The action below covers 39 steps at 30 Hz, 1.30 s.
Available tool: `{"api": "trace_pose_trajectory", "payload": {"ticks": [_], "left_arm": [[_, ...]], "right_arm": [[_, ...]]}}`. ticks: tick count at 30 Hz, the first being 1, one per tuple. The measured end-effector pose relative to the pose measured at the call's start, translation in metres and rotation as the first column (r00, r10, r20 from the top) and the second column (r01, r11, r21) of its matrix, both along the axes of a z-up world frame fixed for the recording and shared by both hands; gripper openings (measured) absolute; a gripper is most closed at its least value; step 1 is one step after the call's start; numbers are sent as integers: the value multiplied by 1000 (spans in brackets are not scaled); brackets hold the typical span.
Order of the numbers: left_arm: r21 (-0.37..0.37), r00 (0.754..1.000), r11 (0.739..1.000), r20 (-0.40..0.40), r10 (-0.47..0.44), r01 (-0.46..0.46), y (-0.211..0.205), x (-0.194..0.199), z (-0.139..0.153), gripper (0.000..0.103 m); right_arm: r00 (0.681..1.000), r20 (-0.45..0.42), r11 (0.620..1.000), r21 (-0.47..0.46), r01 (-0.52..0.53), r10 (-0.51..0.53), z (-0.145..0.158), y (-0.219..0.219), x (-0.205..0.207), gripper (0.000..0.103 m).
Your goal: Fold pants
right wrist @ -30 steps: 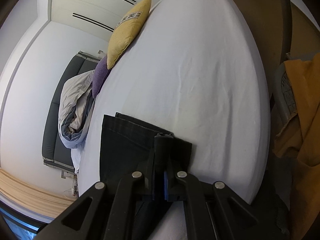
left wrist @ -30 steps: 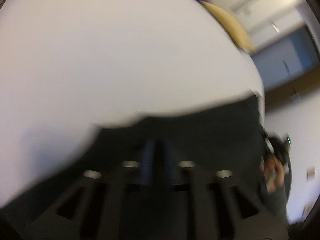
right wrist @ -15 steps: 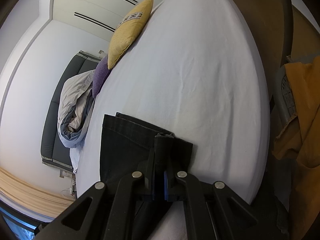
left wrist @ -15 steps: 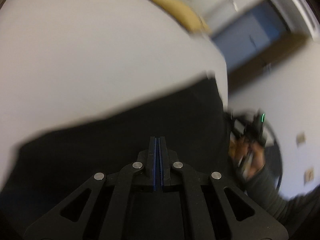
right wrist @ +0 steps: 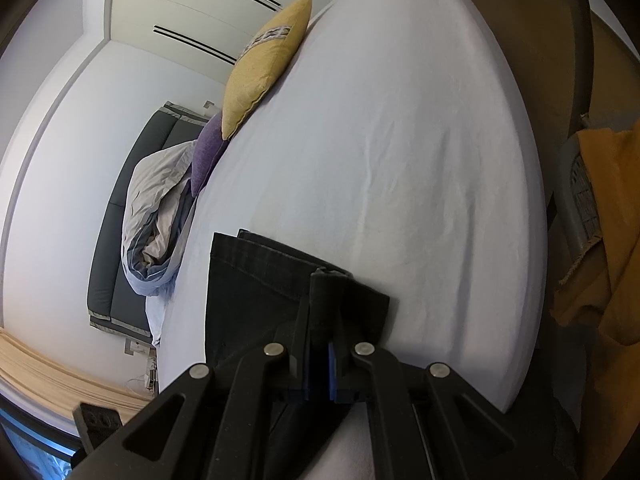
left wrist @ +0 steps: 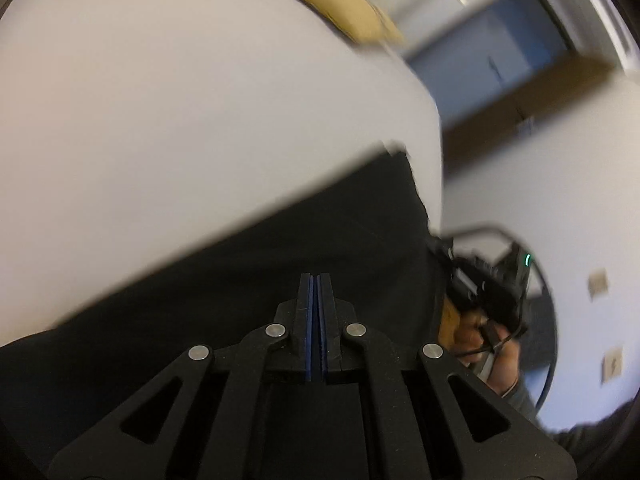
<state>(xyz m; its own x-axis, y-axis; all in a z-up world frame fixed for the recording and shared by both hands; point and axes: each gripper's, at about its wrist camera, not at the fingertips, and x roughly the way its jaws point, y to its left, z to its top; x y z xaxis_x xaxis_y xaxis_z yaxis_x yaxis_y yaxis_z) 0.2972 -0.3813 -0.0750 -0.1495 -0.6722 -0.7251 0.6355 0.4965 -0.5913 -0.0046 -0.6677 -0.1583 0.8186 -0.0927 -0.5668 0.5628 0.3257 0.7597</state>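
Note:
Dark pants (right wrist: 256, 276) lie on the white bed (right wrist: 420, 152). My right gripper (right wrist: 323, 280) is shut on a fold of the pants at their near edge. In the left wrist view the pants (left wrist: 280, 264) spread dark across the lower half of the blurred frame. My left gripper (left wrist: 316, 280) is shut, its blue pads pressed together with no cloth visible between them, just above the pants. The right gripper with the hand that holds it (left wrist: 480, 300) shows at the pants' right end.
A yellow pillow (right wrist: 264, 64), a purple pillow (right wrist: 206, 152) and a crumpled grey duvet (right wrist: 156, 216) lie at the bed's far side. An orange cloth (right wrist: 608, 220) hangs over a chair on the right. A wardrobe stands behind the bed.
The left gripper has swung over the pants and its view has turned; the bed edge and right hand shifted. The right gripper has stayed still, shut on the pants.

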Motion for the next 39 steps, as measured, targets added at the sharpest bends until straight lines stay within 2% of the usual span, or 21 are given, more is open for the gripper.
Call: {"api": "trace_pose_trajectory", "payload": {"ticks": [2, 4, 6, 7, 8, 10, 12, 15, 16, 18, 19, 21, 23, 26, 30, 32, 34, 35, 37, 38, 39], "left_arm": [[63, 1000, 998, 7, 15, -15, -28, 4, -18, 2], [50, 993, 993, -55, 108, -105, -36, 26, -36, 2], [61, 984, 982, -4, 178, -177, -42, 48, -36, 2], [100, 971, 966, 39, 235, -238, -46, 61, -36, 2], [90, 953, 949, 34, 300, -302, -40, 73, -31, 2], [40, 934, 934, 35, 355, -356, -34, 75, -13, 2], [-2, 950, 952, 69, 305, -306, -37, 61, 8, 2], [-82, 993, 990, 16, 116, -114, -57, 18, 25, 2], [-66, 999, 997, 21, 47, -45, -65, 2, 21, 2], [51, 997, 999, 80, 5, -9, -87, -18, 0, 2], [71, 997, 997, 65, 29, -34, -83, -19, -11, 2], [31, 990, 990, 42, 135, -137, -69, -2, -27, 2], [27, 976, 976, 29, 217, -218, -62, 9, -29, 2], [80, 963, 966, 137, 233, -245, -66, 9, -15, 2], [77, 955, 961, 155, 253, -267, -66, 6, -6, 2], [65, 955, 961, 151, 257, -269, -50, 6, -5, 2], [58, 950, 959, 163, 265, -277, -29, 6, 2, 2], [46, 948, 959, 171, 270, -281, -6, 17, 11, 2], [30, 944, 959, 188, 271, -281, 2, 23, 22, 2], [28, 943, 958, 190, 274, -284, 16, 20, 28, 2], [25, 942, 956, 183, 283, -292, 28, 15, 31, 2]], "right_arm": [[1000, 7, 1000, 6, -3, 3, -1, 0, -1, 4], [1000, 11, 1000, 7, -6, 6, -2, -1, 0, 4], [1000, 13, 1000, 8, -8, 7, -2, -1, 0, 4], [1000, 15, 1000, 9, -7, 7, -2, -1, -1, 4], [1000, 20, 1000, 11, -7, 6, -2, -1, -2, 4], [1000, 26, 1000, 18, -5, 5, -2, -1, -2, 4], [1000, 26, 1000, 14, -4, 4, -2, 0, -1, 4], [1000, 24, 1000, 8, -4, 4, -1, 1, -1, 4], [1000, 24, 1000, 9, -4, 4, -1, 1, -1, 4], [1000, 24, 1000, 9, -5, 4, 0, 1, -1, 4], [1000, 25, 1000, 9, -5, 4, -1, 1, -1, 4], [1000, 30, 1000, 17, -5, 4, -1, 1, -1, 4], [999, 32, 1000, 20, -5, 4, -1, 2, 0, 4], [999, 37, 1000, 30, -2, 1, -2, 1, -2, 4], [1000, 15, 1000, 11, 1, -1, 6, 2, -6, 6], [1000, -14, 1000, -25, -4, 4, 13, 5, -8, 11], [1000, -25, 1000, -18, -8, 8, 15, 6, -10, 21], [1000, -26, 1000, -1, -8, 8, 16, 5, -13, 22], [998, -67, 1000, -8, 19, -19, 24, 4, -22, 24], [989, -130, 997, -46, 61, -66, 33, 4, -29, 40], [977, -165, 988, -97, 123, -138, 44, 4, -41, 46]]}}
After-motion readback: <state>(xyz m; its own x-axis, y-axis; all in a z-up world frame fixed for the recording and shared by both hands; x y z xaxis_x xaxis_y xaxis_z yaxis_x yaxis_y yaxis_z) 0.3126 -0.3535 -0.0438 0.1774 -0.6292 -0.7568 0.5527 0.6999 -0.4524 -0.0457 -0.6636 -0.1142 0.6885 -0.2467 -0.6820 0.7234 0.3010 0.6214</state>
